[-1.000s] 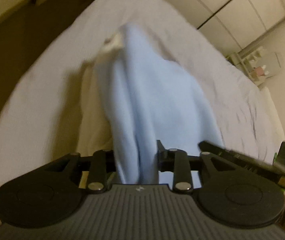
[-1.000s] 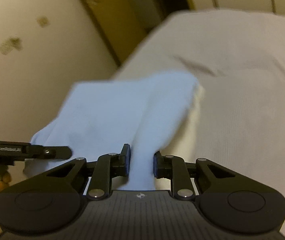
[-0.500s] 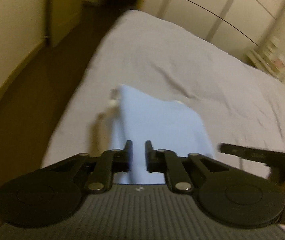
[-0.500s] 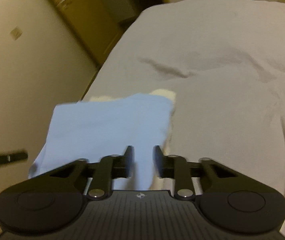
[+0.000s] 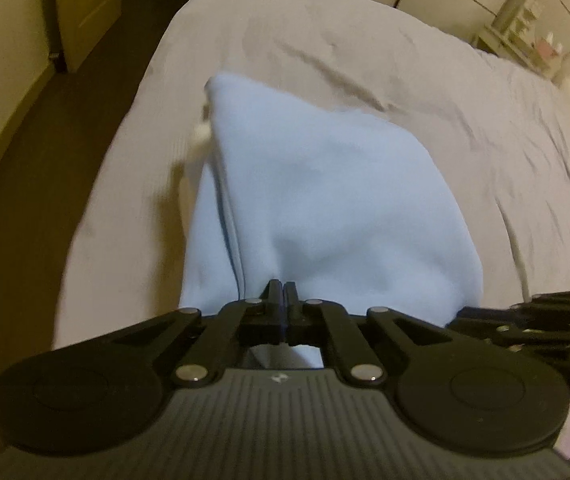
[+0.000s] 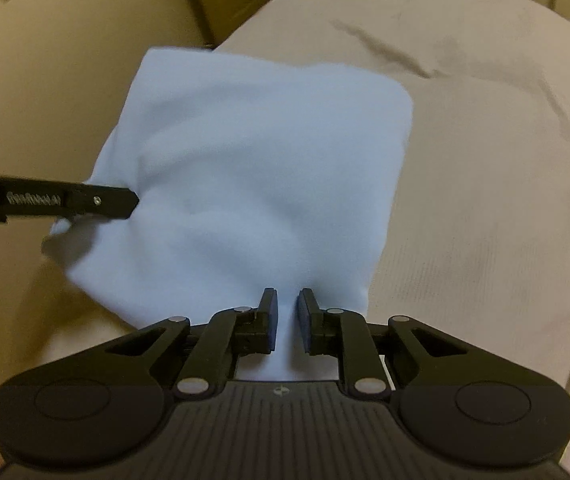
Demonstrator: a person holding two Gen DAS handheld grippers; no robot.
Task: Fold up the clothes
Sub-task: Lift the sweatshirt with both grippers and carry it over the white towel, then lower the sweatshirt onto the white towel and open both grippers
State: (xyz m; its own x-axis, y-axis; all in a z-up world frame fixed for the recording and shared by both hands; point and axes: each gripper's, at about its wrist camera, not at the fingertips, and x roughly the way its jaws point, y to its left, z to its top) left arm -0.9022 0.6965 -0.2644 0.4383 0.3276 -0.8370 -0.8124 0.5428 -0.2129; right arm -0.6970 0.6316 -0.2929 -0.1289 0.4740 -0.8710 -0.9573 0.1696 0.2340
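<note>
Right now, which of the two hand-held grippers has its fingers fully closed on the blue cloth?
The left hand-held gripper: its fingers pinch the blue cloth with no gap. The right hand-held gripper is closing, cloth between its fingers, a gap showing.

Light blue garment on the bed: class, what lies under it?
Under the light blue garment a strip of cream-white fabric peeks out at its left edge, resting on the grey bed sheet. How far that fabric extends underneath is covered.

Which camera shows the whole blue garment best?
The right wrist view: the blue garment spreads broadly with its far corners visible. The left wrist view shows it edge-on, revealing stacked layers and a cream piece beside it.
</note>
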